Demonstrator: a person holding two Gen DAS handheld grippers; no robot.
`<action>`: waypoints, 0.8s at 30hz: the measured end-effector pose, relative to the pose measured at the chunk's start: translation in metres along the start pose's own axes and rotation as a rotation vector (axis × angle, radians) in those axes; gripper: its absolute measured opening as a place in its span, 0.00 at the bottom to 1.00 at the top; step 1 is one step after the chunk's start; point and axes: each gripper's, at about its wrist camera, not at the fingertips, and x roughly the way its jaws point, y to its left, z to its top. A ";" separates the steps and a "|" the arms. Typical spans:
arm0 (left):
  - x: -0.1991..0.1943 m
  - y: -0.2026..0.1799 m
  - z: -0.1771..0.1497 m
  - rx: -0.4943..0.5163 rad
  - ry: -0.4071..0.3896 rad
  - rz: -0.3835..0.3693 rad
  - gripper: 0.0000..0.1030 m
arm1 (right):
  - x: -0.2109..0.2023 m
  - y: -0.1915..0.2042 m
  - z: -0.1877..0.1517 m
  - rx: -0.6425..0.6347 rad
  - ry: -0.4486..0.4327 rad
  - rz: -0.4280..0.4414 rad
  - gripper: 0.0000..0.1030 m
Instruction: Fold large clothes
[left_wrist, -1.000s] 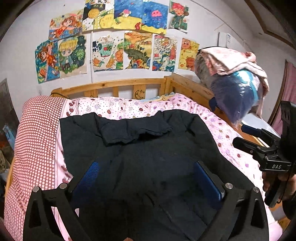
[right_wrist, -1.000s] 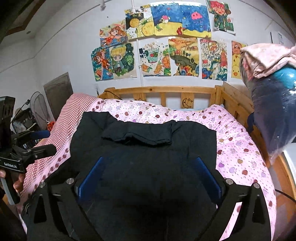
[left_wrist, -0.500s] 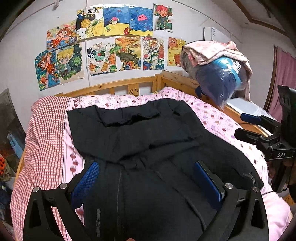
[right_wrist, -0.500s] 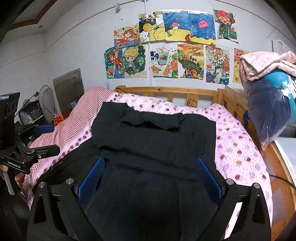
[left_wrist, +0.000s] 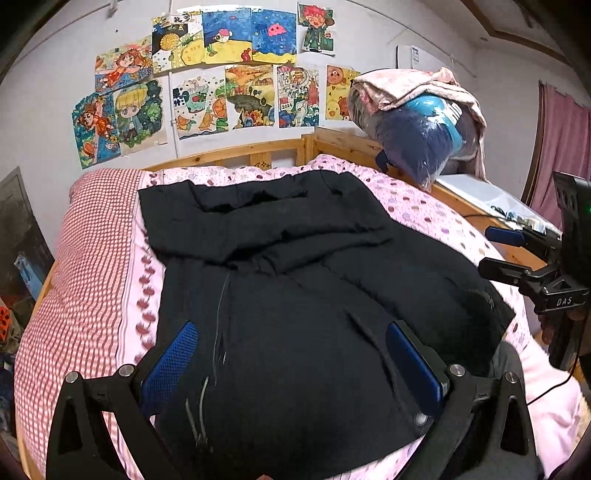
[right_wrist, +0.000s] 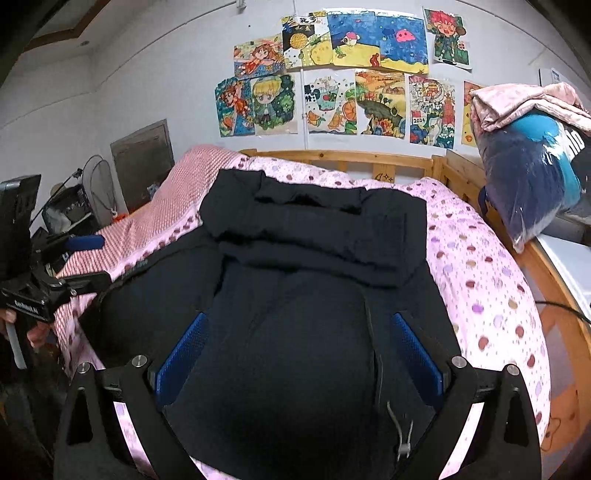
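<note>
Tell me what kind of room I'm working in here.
Most likely a child's bedroom: a wooden bed frame with a pink dotted quilt, colourful hand-drawn pictures taped to the wall, and bagged bedding stacked beside it. The black garment lies spread on the bed.

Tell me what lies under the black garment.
The black garment lies on a pink dotted quilt, with a red checked cover beside it. Whatever is beneath its middle is hidden.

Left gripper (left_wrist: 291, 363): black angular plastic frame, blue textured pads, silver screws.
Right gripper (right_wrist: 301, 356): matching black frame, blue pads; white "DAS" marking, thin black cable.
</note>
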 end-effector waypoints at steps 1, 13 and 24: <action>-0.004 0.001 -0.008 0.004 -0.005 0.007 1.00 | -0.002 0.001 -0.006 -0.010 0.003 -0.003 0.94; -0.028 0.012 -0.081 0.088 -0.028 0.026 1.00 | -0.022 0.015 -0.066 -0.097 0.048 -0.023 0.94; -0.011 -0.015 -0.105 0.204 0.016 0.043 1.00 | -0.014 0.019 -0.101 -0.081 0.084 -0.044 0.94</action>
